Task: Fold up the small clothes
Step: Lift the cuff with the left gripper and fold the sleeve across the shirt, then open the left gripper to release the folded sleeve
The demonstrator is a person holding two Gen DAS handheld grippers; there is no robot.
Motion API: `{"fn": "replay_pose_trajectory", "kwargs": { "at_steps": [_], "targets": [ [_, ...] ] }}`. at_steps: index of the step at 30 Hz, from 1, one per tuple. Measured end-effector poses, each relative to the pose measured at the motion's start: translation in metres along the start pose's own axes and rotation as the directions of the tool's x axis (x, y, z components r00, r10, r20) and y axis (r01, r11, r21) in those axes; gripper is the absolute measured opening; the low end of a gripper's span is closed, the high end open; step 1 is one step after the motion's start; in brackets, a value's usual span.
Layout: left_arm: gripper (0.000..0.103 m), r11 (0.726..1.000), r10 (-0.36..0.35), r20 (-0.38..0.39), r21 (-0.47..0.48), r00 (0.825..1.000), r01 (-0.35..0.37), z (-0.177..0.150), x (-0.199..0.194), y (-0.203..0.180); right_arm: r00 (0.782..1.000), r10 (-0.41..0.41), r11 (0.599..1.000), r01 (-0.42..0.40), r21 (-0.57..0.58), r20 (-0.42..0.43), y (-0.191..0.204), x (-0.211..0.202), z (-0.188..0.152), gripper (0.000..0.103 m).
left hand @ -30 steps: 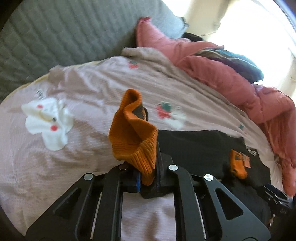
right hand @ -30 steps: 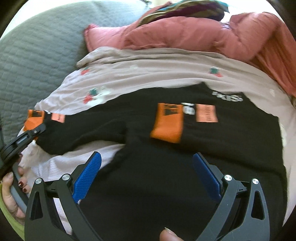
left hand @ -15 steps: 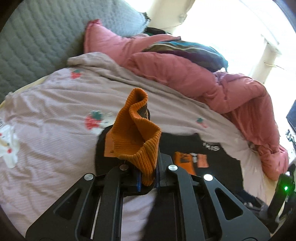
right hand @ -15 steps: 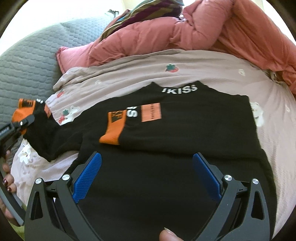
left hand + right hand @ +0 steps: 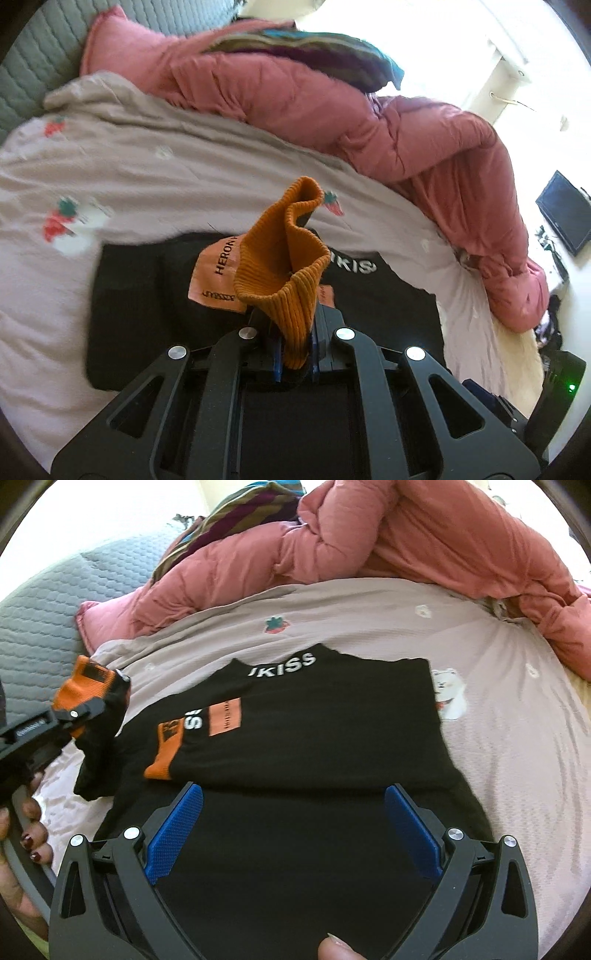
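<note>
1. In the right wrist view the right gripper (image 5: 291,827) hangs with its blue pads spread wide and nothing between them, over the near part of the black sweater (image 5: 332,738).
2. The left gripper (image 5: 295,354) is clenched on the sweater's orange cuff (image 5: 284,273), which stands up at 12 o'clock from the pads.
3. The right view shows that cuff lifted at 9 o'clock, the black sleeve (image 5: 99,760) drooping under it, with a hand (image 5: 22,834) on the handle.
4. The sweater lies spread on the pale bedsheet (image 5: 517,757), its other sleeve folded across the chest.
5. Farther, at 12 o'clock, a pink quilt (image 5: 406,535) is heaped up.
</note>
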State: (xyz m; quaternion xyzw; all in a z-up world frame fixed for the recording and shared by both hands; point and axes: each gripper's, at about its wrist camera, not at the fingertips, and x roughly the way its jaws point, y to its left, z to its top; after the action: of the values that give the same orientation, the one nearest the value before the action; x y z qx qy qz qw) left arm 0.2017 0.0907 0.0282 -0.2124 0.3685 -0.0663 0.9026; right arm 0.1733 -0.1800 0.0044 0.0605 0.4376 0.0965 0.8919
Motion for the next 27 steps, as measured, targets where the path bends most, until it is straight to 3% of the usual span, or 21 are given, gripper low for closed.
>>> {"fn": "replay_pose_trajectory", "kwargs": {
  "at_steps": [5,8,11,14,17,20,23,25,27],
  "targets": [
    [0.008,0.998,-0.049,-0.068,0.026,0.996,0.051,-0.012,0.025,-0.002,1.0,-0.027,1.0,0.027,0.006,-0.003,-0.007,0.001,0.0,0.098],
    [0.019,0.992,-0.126,-0.1,0.017,0.987,0.128,-0.016,0.031,0.002,0.999,-0.036,0.999,0.036,0.001,-0.015,-0.004,0.007,0.001,0.099],
    [0.042,0.983,-0.18,-0.101,0.028,0.978,0.184,-0.014,0.024,0.003,0.999,-0.03,1.0,0.029,-0.011,-0.027,0.007,0.015,0.0,0.099],
    [0.047,0.981,-0.187,-0.066,0.046,0.98,0.19,-0.009,0.01,0.008,0.999,-0.017,0.999,0.015,-0.041,-0.045,0.025,0.025,-0.001,0.098],
    [0.05,0.991,-0.115,-0.015,0.067,0.993,0.116,-0.004,-0.001,0.017,0.998,0.004,0.997,-0.009,-0.081,-0.067,0.046,0.035,-0.004,0.099],
    [0.054,0.996,0.027,0.022,0.081,0.999,-0.029,0.0,-0.003,0.032,0.996,0.026,0.992,-0.036,-0.123,-0.085,0.067,0.043,-0.006,0.099],
    [0.061,0.989,0.142,0.022,0.048,0.99,-0.143,0.007,-0.002,0.053,0.995,0.048,0.986,-0.062,-0.153,-0.091,0.084,0.052,-0.004,0.099],
    [0.062,0.982,0.187,0.018,0.015,0.982,-0.188,0.011,-0.002,0.069,0.993,0.068,0.985,-0.083,-0.153,-0.099,0.092,0.06,0.0,0.099],
    [0.071,0.976,0.219,0.018,-0.021,0.976,-0.219,0.014,-0.005,0.083,0.99,0.089,0.984,-0.105,-0.146,-0.109,0.097,0.069,0.005,0.098]
  ]
}}
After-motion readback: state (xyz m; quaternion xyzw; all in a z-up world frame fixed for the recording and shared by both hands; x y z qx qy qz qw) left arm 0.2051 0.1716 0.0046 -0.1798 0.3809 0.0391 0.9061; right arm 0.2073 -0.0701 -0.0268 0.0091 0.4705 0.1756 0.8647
